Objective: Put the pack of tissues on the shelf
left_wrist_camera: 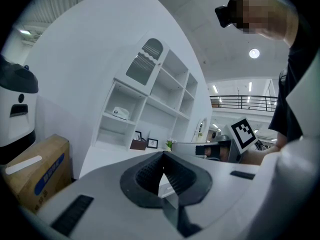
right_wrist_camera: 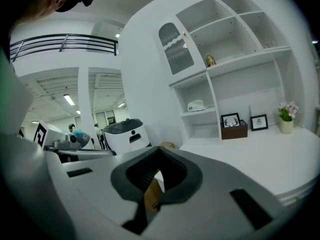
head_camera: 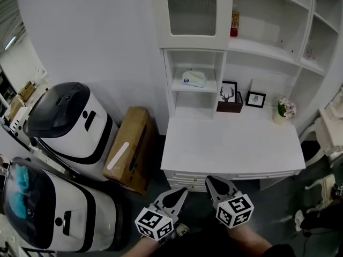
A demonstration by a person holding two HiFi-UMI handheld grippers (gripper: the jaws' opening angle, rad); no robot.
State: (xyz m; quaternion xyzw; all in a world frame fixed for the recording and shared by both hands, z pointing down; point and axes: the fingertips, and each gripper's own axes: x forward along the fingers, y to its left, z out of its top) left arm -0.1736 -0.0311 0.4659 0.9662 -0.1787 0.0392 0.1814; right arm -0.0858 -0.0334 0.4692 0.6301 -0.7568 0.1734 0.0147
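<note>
left hand-held gripper (head_camera: 182, 193): jaws together, empty; right hand-held gripper (head_camera: 210, 181): likewise | pack of tissues (head_camera: 193, 78): on shelf (head_camera: 179, 89)

Lab hall; service robots (head_camera: 64, 123), white shelving (head_camera: 262, 47)

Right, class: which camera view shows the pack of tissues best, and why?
The head view: the pack of tissues is clearest there, seen from above on its shelf. The left and right gripper views each show it only as a small white shape.

Left gripper (head_camera: 184, 191), right gripper (head_camera: 210, 181) closed
</note>
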